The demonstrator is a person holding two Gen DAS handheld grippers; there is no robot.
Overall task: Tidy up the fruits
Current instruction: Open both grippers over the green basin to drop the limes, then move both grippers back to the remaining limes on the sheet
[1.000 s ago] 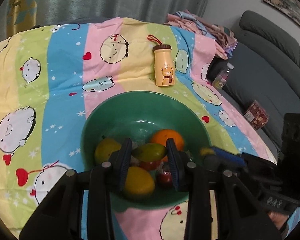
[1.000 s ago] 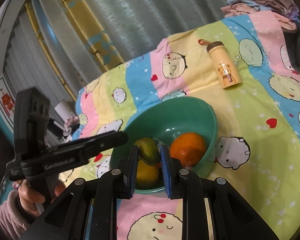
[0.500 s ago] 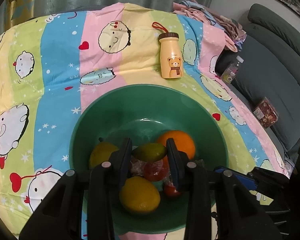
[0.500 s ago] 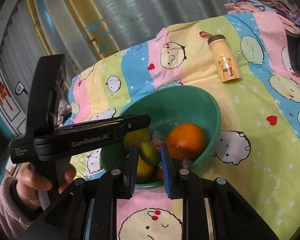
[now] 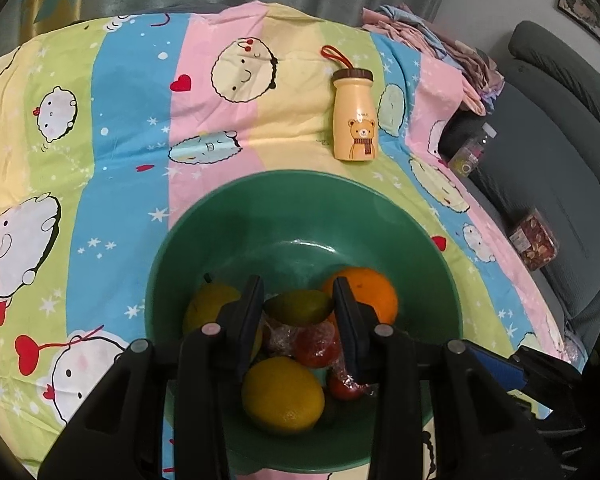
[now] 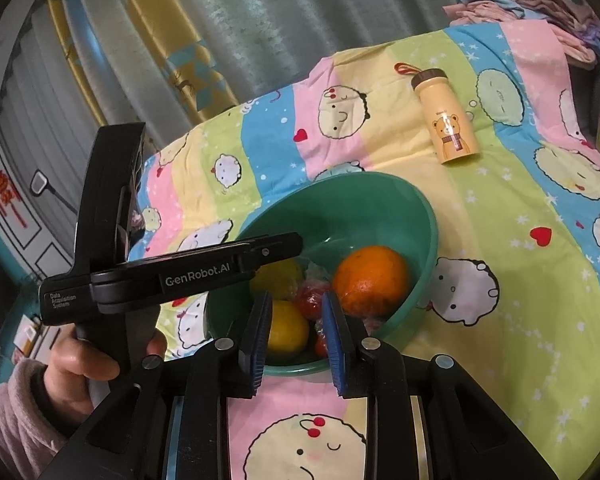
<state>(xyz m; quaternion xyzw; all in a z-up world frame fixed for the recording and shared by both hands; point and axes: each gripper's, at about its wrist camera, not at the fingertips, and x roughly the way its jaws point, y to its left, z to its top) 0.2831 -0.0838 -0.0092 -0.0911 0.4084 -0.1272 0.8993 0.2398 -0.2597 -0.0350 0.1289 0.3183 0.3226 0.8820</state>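
from the left wrist we look steeply down, close over the green bowl [image 5: 300, 216], with our own fingers [image 5: 248, 320] framing the bottom edge and a grey sofa [image 5: 560, 152] off to the right. from the right wrist we sit a little farther back and lower, facing across the bowl's near rim toward the curtains [image 6: 220, 20]. both views share the bowl, the striped cloth [image 5: 120, 120] and the yellow bottle [image 6: 448, 124].

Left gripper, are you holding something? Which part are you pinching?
Yes. The left gripper pinches a green oval fruit by its two narrow ends, one finger on each end, above the round green bowl.
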